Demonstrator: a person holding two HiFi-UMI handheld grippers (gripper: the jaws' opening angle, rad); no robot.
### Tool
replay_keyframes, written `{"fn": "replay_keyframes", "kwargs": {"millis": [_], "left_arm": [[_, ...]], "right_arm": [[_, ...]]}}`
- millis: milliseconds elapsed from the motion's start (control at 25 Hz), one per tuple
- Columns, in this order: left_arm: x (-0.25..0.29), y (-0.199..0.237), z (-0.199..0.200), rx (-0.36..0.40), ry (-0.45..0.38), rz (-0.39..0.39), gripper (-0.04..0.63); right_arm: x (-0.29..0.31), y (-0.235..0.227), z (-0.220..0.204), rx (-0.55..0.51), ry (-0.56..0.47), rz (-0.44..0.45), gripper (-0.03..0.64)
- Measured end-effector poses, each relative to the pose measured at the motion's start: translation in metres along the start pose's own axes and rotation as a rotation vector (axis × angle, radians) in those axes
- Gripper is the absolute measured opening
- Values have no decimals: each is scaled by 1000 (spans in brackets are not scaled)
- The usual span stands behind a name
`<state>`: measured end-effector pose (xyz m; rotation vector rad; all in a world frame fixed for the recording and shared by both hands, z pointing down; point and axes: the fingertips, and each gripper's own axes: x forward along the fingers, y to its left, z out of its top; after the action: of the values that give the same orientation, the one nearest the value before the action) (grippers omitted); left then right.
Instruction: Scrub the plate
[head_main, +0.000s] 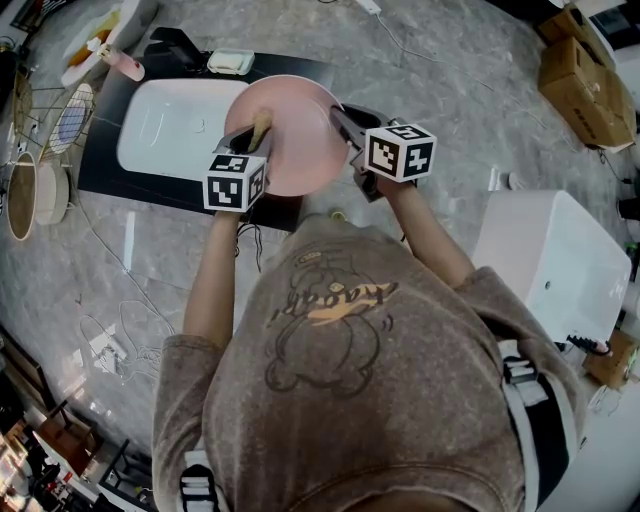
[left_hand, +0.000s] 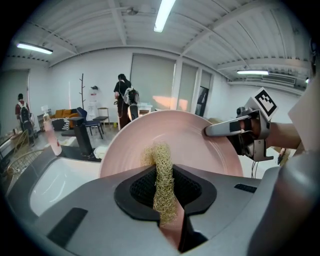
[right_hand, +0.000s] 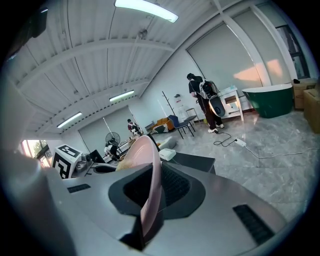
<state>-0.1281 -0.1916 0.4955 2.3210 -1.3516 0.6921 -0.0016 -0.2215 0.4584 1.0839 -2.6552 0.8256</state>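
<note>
Straw-coloured mesh, one scrubber (left_hand: 162, 175), is pinched between the jaws of the left gripper (left_hand: 169, 202) and lies against the face of the one pink plate (left_hand: 200, 145). The right gripper (right_hand: 149, 200) clamps the plate's right rim, holding it tilted on edge. The plate hangs above the right end of one white basin (head_main: 165, 125) on a black mat (head_main: 110, 170).

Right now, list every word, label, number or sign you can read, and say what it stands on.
Nothing can be quoted with certainty.
On the sweatshirt: curly lettering over a bear drawing, too distorted to read.
On the marker cube of the left gripper: a black-and-white square pattern, no letters or digits.
On the marker cube of the right gripper: the same kind of pattern.
On the cardboard boxes: no legible print.
</note>
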Motion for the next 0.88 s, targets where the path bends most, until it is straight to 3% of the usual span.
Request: {"fn": "replay_keyframes", "kwargs": {"millis": [600,880], "left_arm": [[14,-84,12,23,-4,-213,77],[2,-97,18,19,-27,-234,77]], "right_arm": [[4,4,-7,24,13,3,40],[6,-5,-12,46,21,-28,34]]}}
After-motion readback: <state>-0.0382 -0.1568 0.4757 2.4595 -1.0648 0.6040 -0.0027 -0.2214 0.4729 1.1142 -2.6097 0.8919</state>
